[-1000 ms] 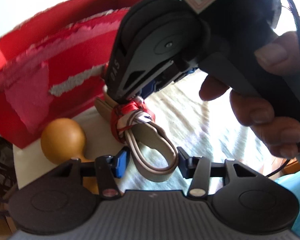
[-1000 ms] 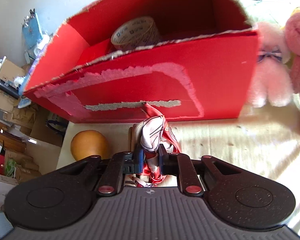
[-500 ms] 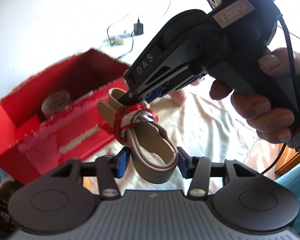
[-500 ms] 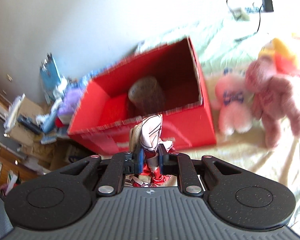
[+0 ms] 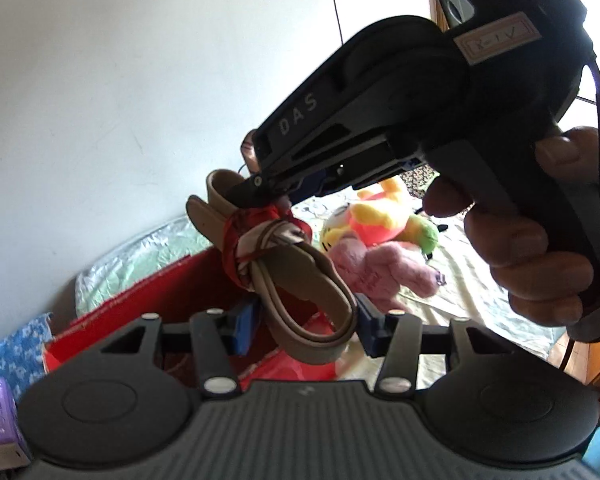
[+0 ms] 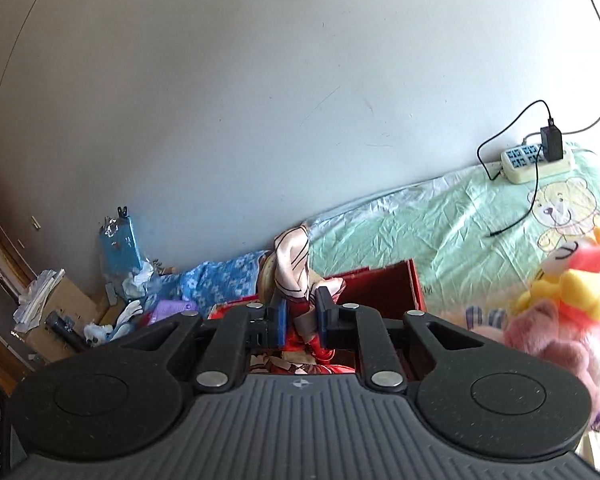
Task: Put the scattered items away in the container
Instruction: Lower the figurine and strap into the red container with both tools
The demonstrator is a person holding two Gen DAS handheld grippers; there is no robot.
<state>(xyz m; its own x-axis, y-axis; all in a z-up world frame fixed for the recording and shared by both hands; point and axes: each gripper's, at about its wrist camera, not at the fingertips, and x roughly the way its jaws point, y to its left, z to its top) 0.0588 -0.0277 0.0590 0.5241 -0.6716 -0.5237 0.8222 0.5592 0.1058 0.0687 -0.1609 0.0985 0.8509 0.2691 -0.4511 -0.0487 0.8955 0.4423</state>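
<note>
A tan belt bundle [image 5: 300, 280] tied with a red and white scarf [image 5: 256, 236] hangs in the air above the red cardboard box [image 5: 148, 296]. My right gripper [image 6: 300, 314] is shut on the scarf [image 6: 294, 276]; in the left wrist view it comes in from the upper right [image 5: 268, 184]. My left gripper [image 5: 304, 320] is open, and the belt loop hangs between its blue pads without being held. In the right wrist view the red box [image 6: 384, 288] sits just below and beyond the fingers.
Pink [image 5: 380, 276] and yellow [image 5: 384, 216] plush toys lie on the bed right of the box; they also show in the right wrist view [image 6: 568, 308]. A power strip with charger [image 6: 536, 158] lies at the bed's far side. Clutter and cartons [image 6: 80, 300] sit left of the bed.
Both grippers have risen and tilted up, lifting the belt bundle from beside the box to above it. The wall now fills both views. The grips are unchanged.
</note>
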